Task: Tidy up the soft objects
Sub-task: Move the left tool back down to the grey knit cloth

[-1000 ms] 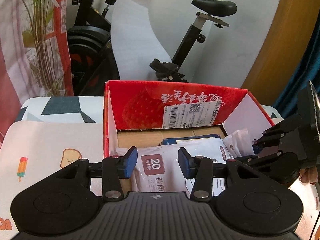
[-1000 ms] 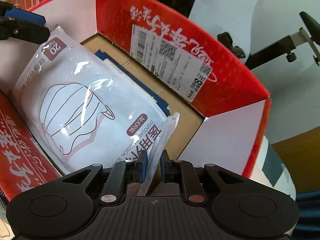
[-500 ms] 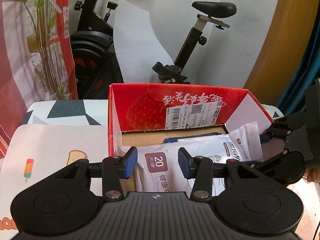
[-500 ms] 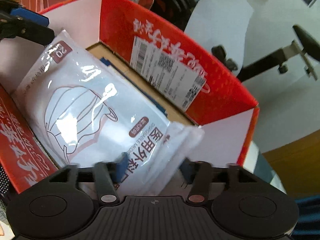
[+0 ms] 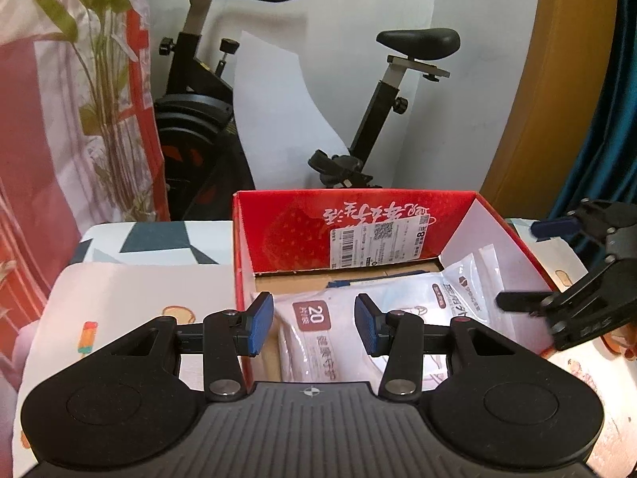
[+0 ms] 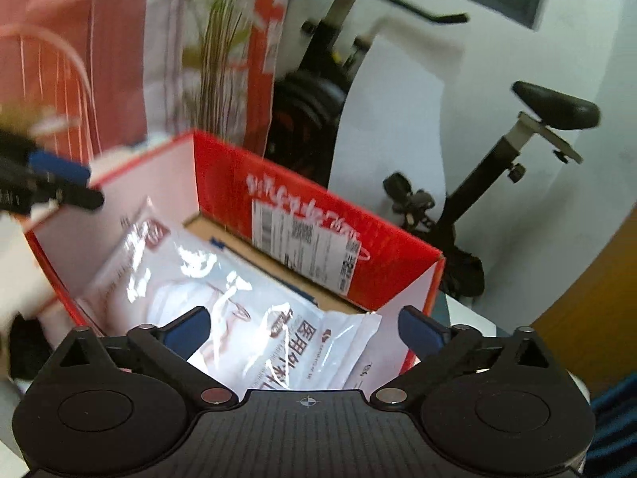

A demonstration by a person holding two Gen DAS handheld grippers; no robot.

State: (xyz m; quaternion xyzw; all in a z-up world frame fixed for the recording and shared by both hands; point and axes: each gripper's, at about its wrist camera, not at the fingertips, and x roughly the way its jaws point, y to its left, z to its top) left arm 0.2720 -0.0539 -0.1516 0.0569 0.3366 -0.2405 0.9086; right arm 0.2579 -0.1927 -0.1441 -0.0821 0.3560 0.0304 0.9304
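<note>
A white plastic pack of face masks (image 5: 398, 298) (image 6: 223, 286) lies slanted inside an open red cardboard box (image 5: 358, 219) (image 6: 318, 207). My right gripper (image 6: 304, 330) hangs over the pack's near corner. Its jaws are opening wide and the blue pads stand clear of the pack. From the left wrist it shows at the box's right wall (image 5: 517, 265). My left gripper (image 5: 313, 328) hovers above the box's near left corner, half open, with nothing between its pads. In the right wrist view it shows at the far left (image 6: 75, 185).
Something blue (image 5: 358, 282) lies under the pack in the box. The box stands on a table with a cartoon-print cloth (image 5: 131, 290). Behind it are an exercise bike (image 5: 398, 91), a plant-print curtain (image 5: 79, 99) and a wooden panel (image 5: 557, 99).
The right gripper has let go of the pack's corner, spread its jaws wide and lifted back from the box. The pack stays in the box. The left gripper has drawn up and back a little.
</note>
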